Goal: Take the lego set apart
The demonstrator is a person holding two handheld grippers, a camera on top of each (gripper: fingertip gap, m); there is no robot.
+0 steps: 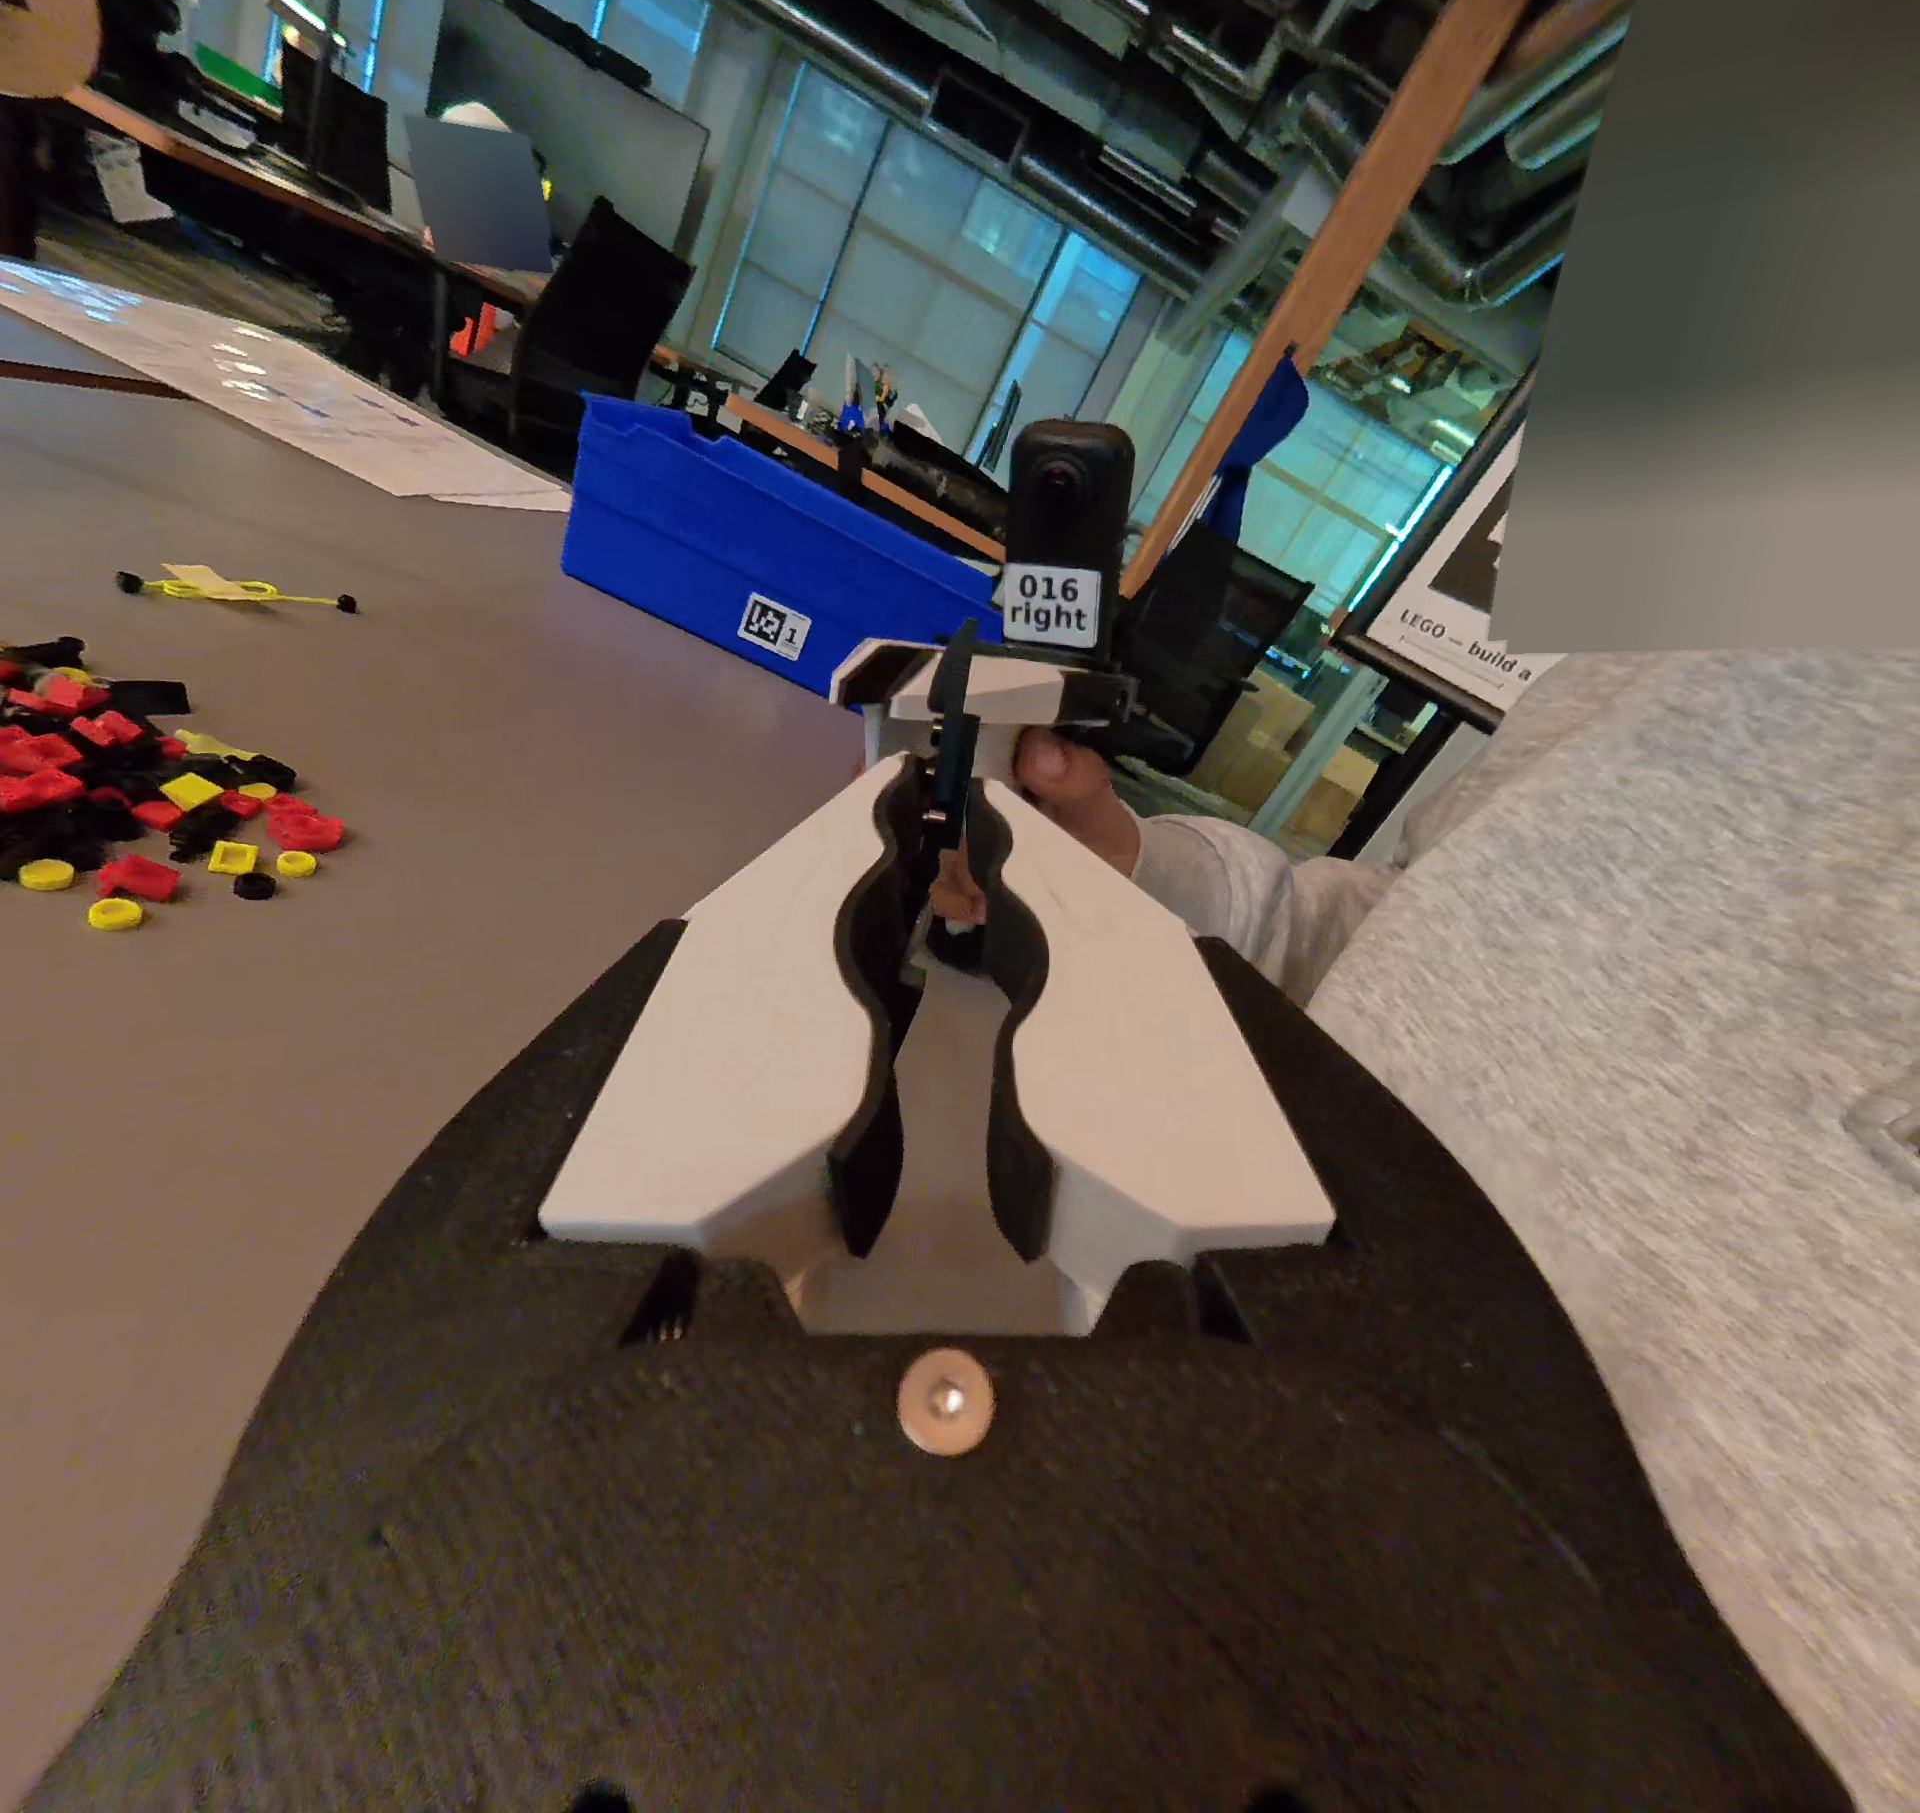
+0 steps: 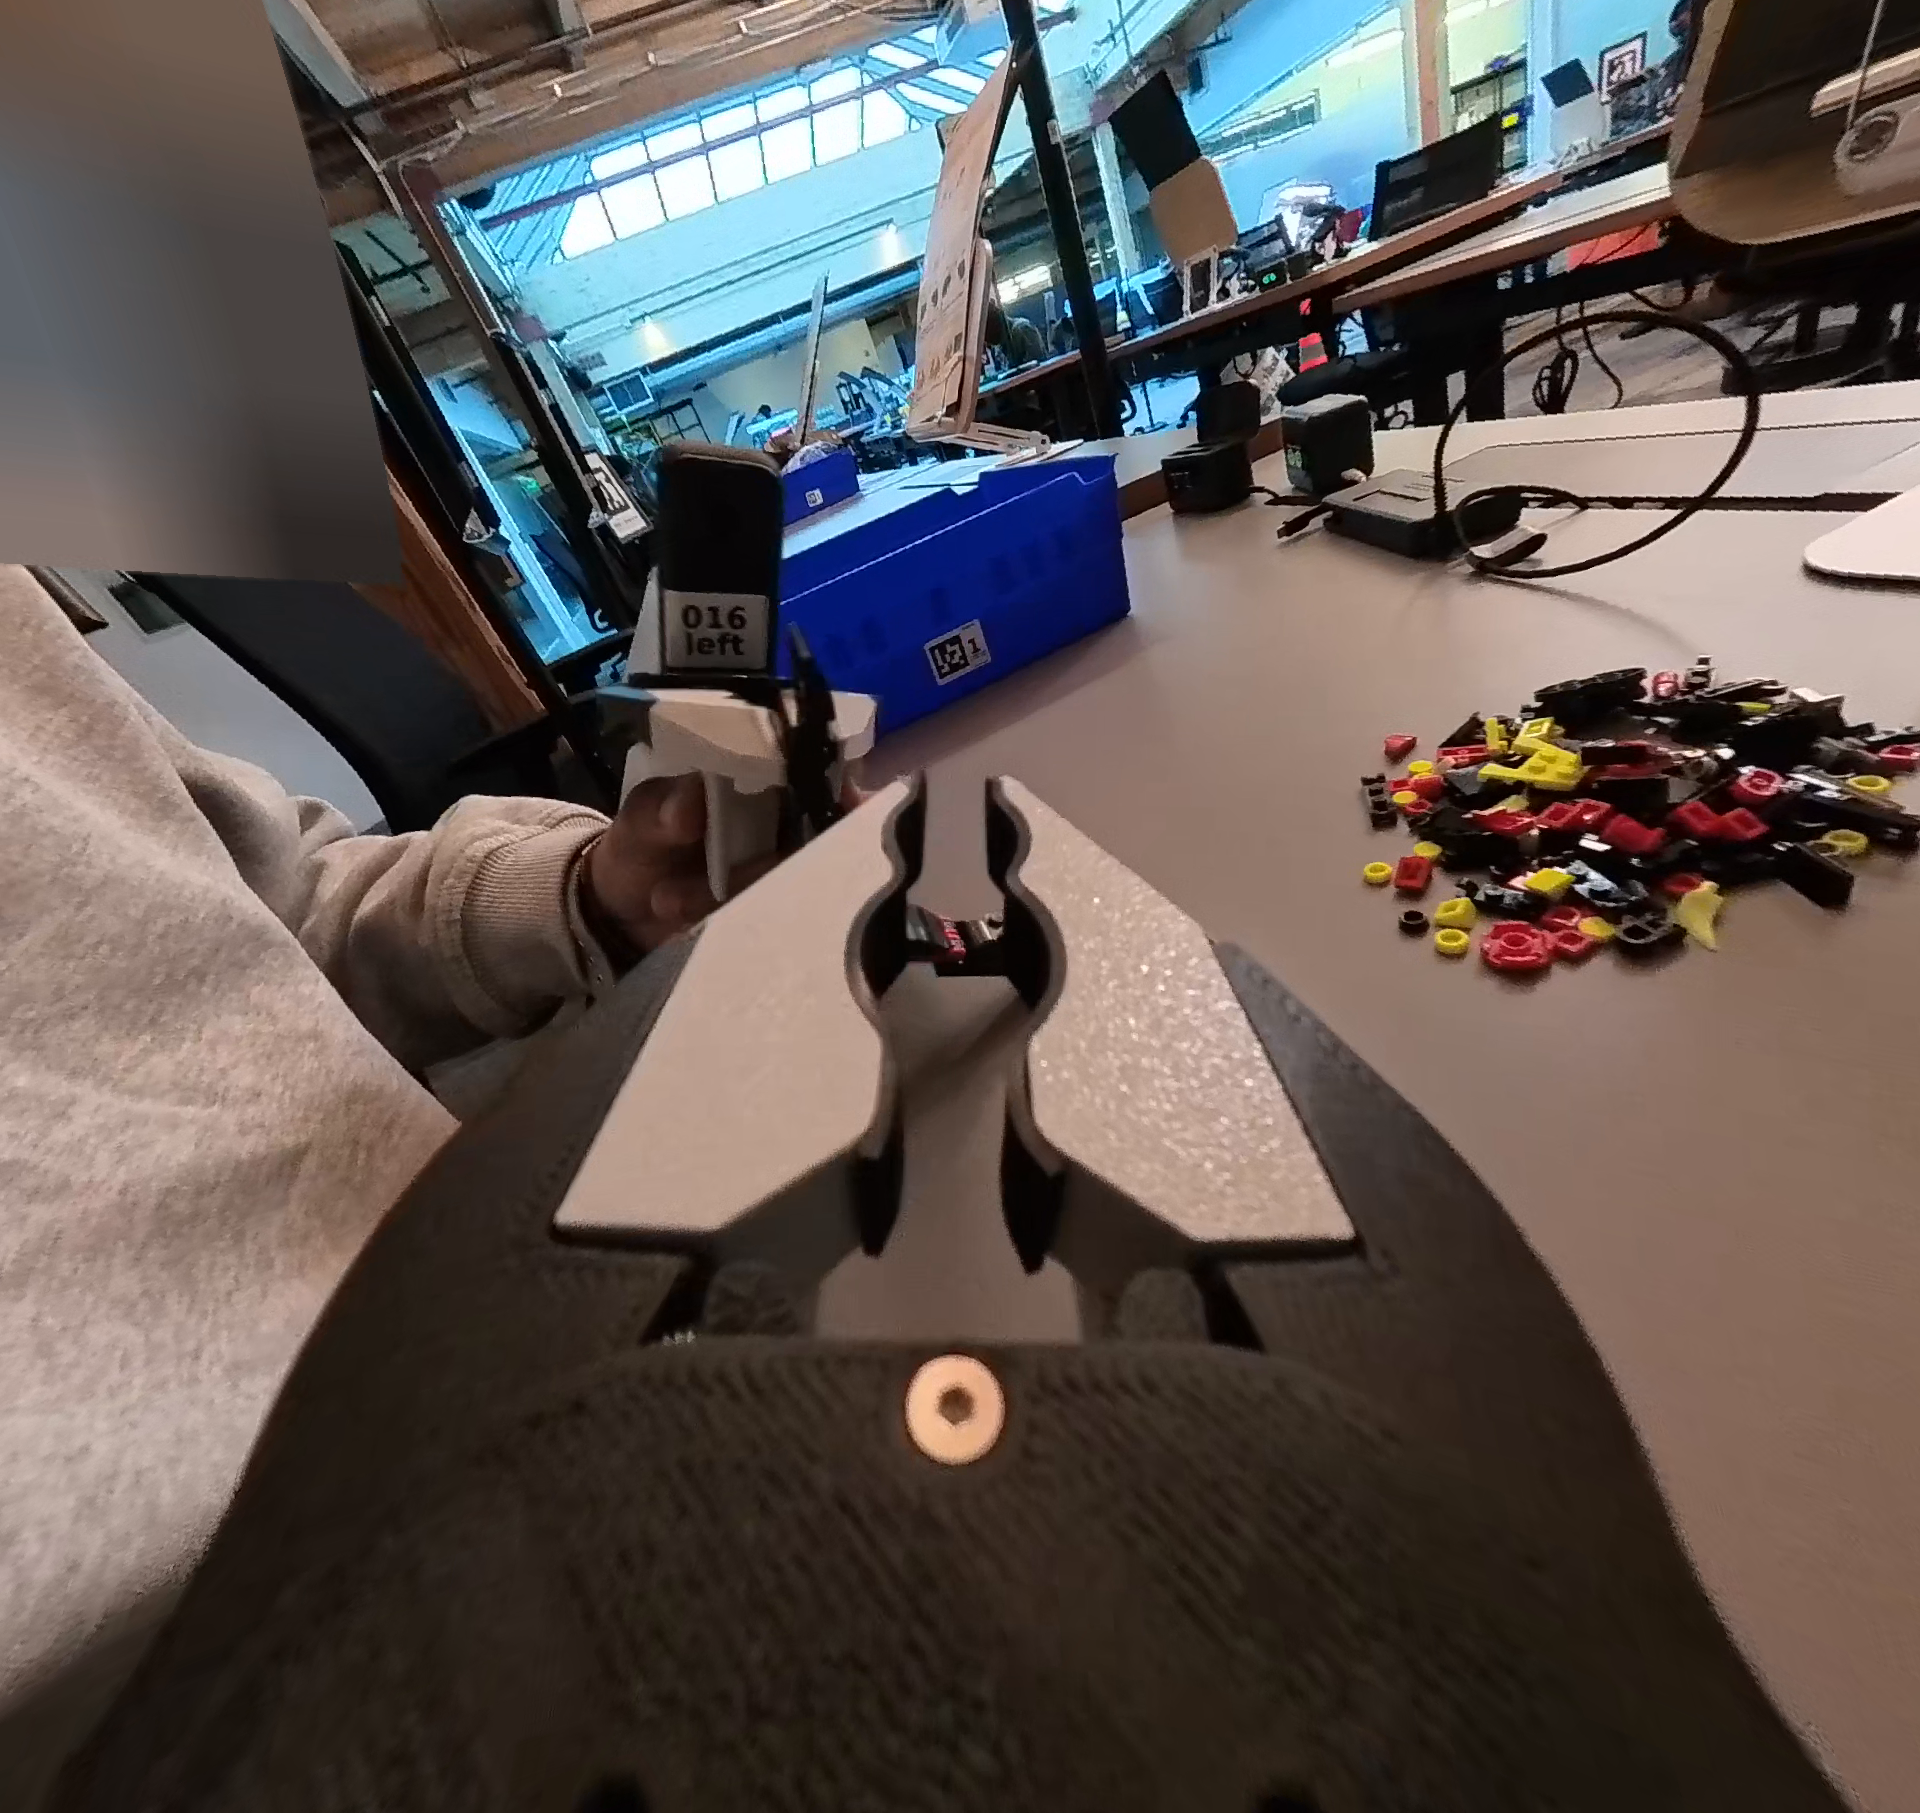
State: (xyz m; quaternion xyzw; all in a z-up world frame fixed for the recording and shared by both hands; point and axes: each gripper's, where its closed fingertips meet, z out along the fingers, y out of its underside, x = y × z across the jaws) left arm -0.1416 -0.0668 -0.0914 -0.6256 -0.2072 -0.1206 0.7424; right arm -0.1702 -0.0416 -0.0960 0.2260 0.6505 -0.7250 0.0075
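My left gripper (image 1: 943,778) is shut on a thin black lego assembly (image 1: 951,724) that stands up out of its fingertips. It also shows in the right wrist view (image 2: 808,737), held by a hand just left of my right fingers. My right gripper (image 2: 963,792) is shut on a small black and red lego piece (image 2: 954,935), which sits deep in the pocket between its pads; its tips stay a little apart. Both grippers are held above the table's near edge and face each other closely. A pile of loose red, yellow and black lego pieces (image 2: 1662,828) lies on the grey table (image 2: 1351,1088); the pile also shows in the left wrist view (image 1: 135,787).
A blue bin (image 2: 966,558) stands at the back of the table, also in the left wrist view (image 1: 727,537). A yellow cord with black ends (image 1: 234,589) lies beyond the pile. Black boxes and cables (image 2: 1403,516) lie at the far right. A grey-sleeved arm (image 2: 260,932) is close by. My hands' fingertips stand some 4 cm from each other.
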